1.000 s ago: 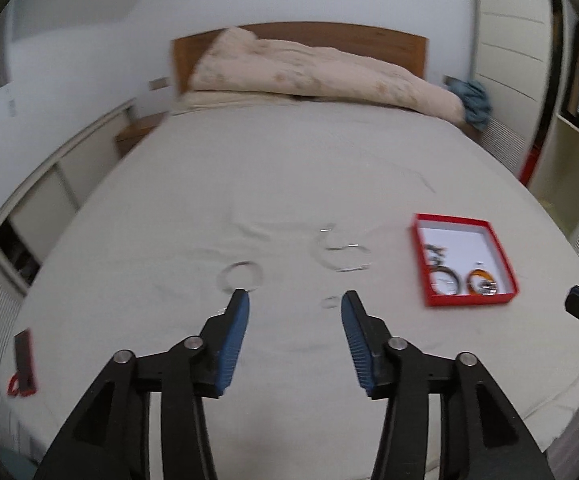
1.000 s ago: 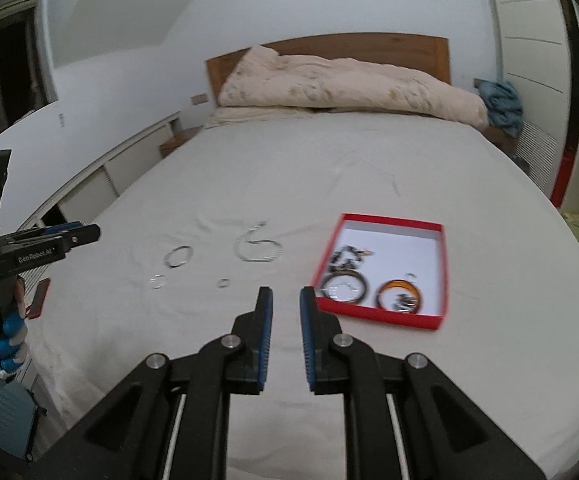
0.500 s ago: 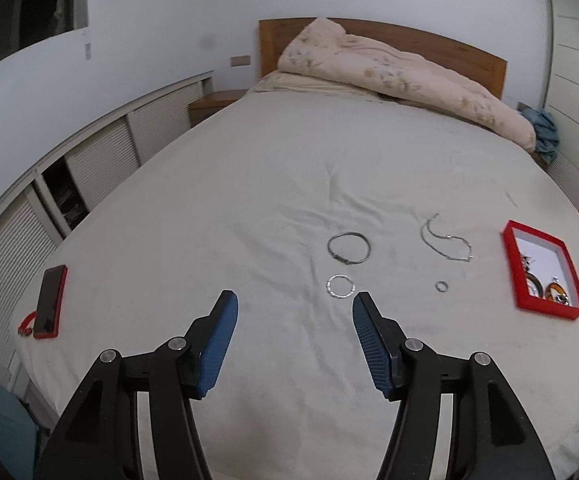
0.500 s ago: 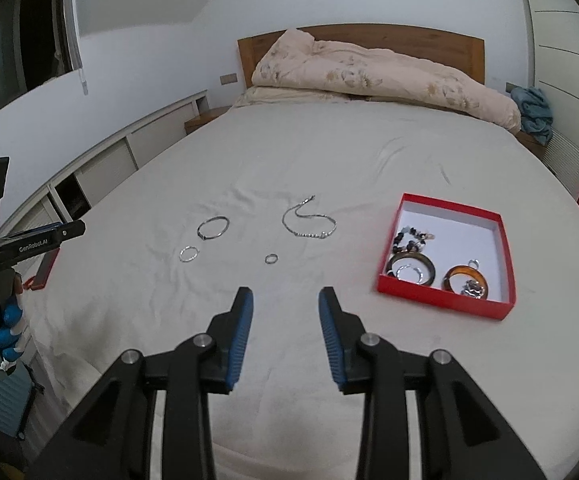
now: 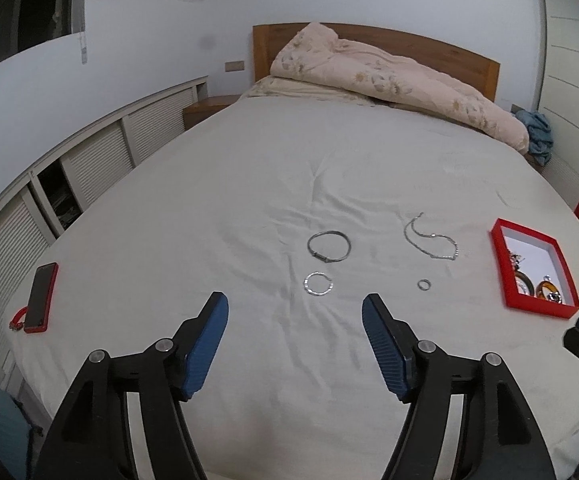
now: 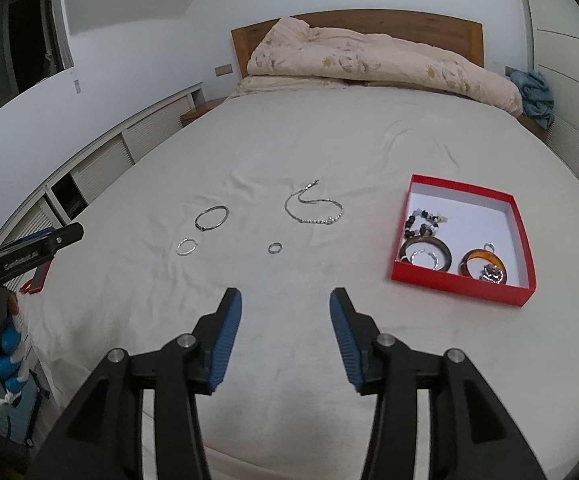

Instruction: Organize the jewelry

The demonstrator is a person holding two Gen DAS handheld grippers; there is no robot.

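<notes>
Loose jewelry lies on the white bed: a silver bangle (image 5: pixel 328 247) (image 6: pixel 211 218), a small hoop (image 5: pixel 318 283) (image 6: pixel 186 247), a tiny ring (image 5: pixel 424 284) (image 6: pixel 275 247) and a chain necklace (image 5: pixel 431 241) (image 6: pixel 314 208). A red box (image 5: pixel 534 307) (image 6: pixel 461 283) at the right holds beads, a dark bangle and an amber bangle. My left gripper (image 5: pixel 295 320) is open and empty, short of the hoop. My right gripper (image 6: pixel 285 310) is open and empty, short of the ring.
A red-cased phone (image 5: pixel 40 297) lies at the bed's left edge. A folded duvet (image 5: pixel 393 80) lies by the headboard. Slatted cabinets (image 5: pixel 89 168) run along the left wall. The left gripper's body (image 6: pixel 29 254) shows at the left of the right wrist view.
Both grippers have pulled back and risen from the bed. The right jaws have opened from nearly shut. The left jaws have opened wider. The jewelry has not moved.
</notes>
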